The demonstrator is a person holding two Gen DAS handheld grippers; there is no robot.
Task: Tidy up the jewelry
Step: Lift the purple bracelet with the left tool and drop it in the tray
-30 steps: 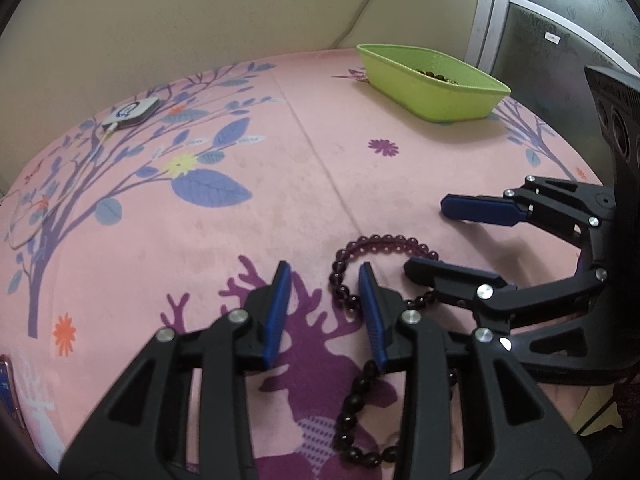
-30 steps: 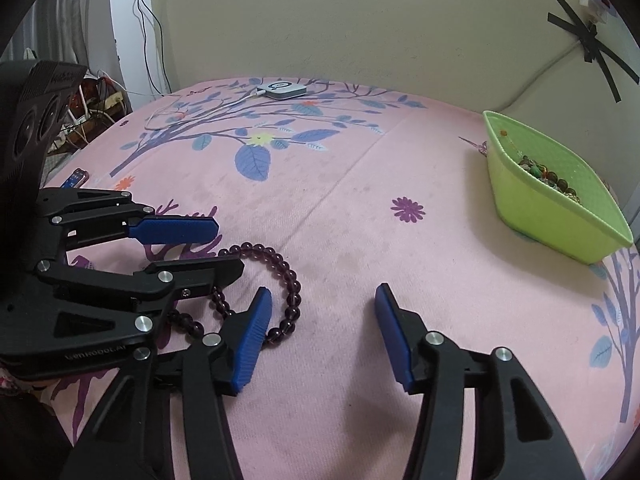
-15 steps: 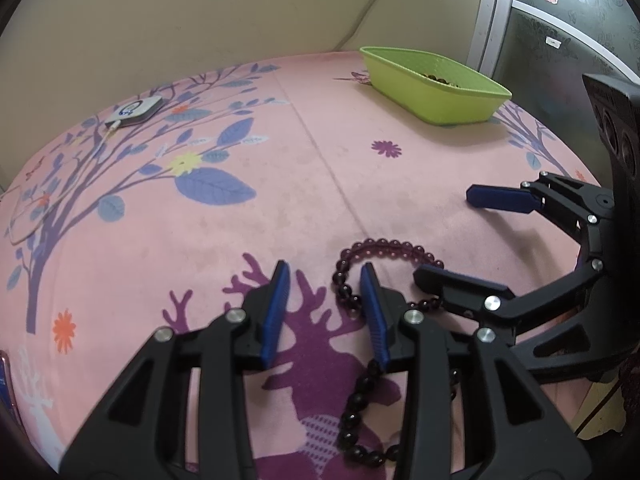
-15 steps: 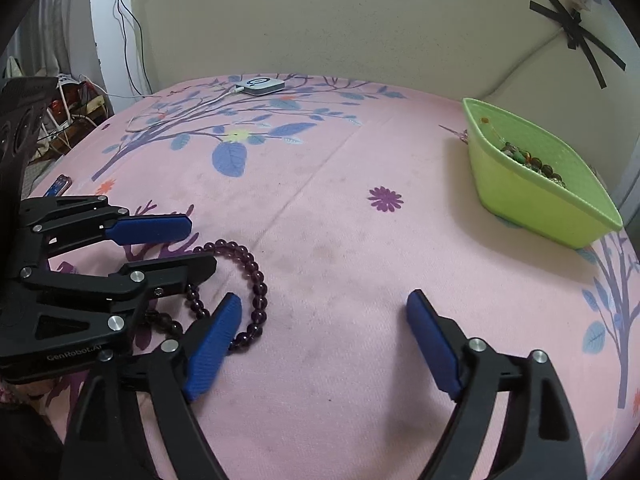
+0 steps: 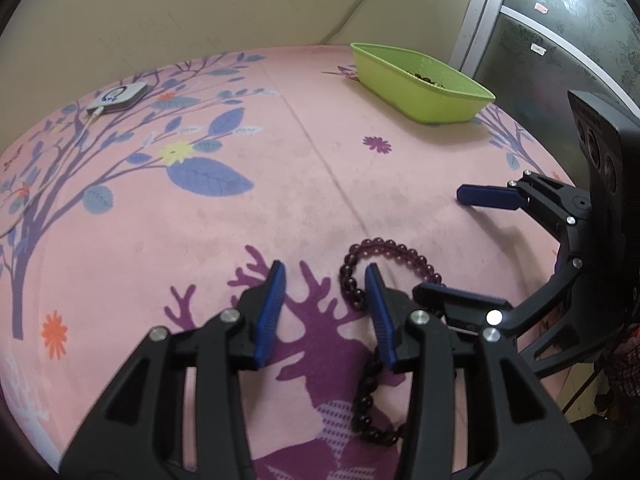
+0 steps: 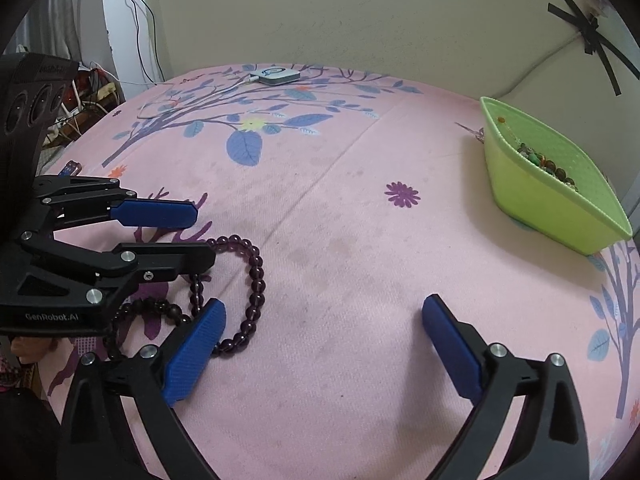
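A dark purple bead bracelet lies in loops on the pink patterned cloth; it also shows in the right wrist view. My left gripper is open and empty, its right finger resting beside the bracelet's near loop. My right gripper is open wide and empty, its left finger next to the beads; it shows from the side in the left wrist view. A green tray holding several beaded pieces stands at the far right, also in the right wrist view.
A small white device with a cable lies at the far edge of the cloth, also in the left wrist view. A wall runs behind. A small object lies at the cloth's left edge.
My right gripper has opened wider and drawn back to the right of the bracelet. My left gripper has stayed almost in place. The bracelet has not moved.
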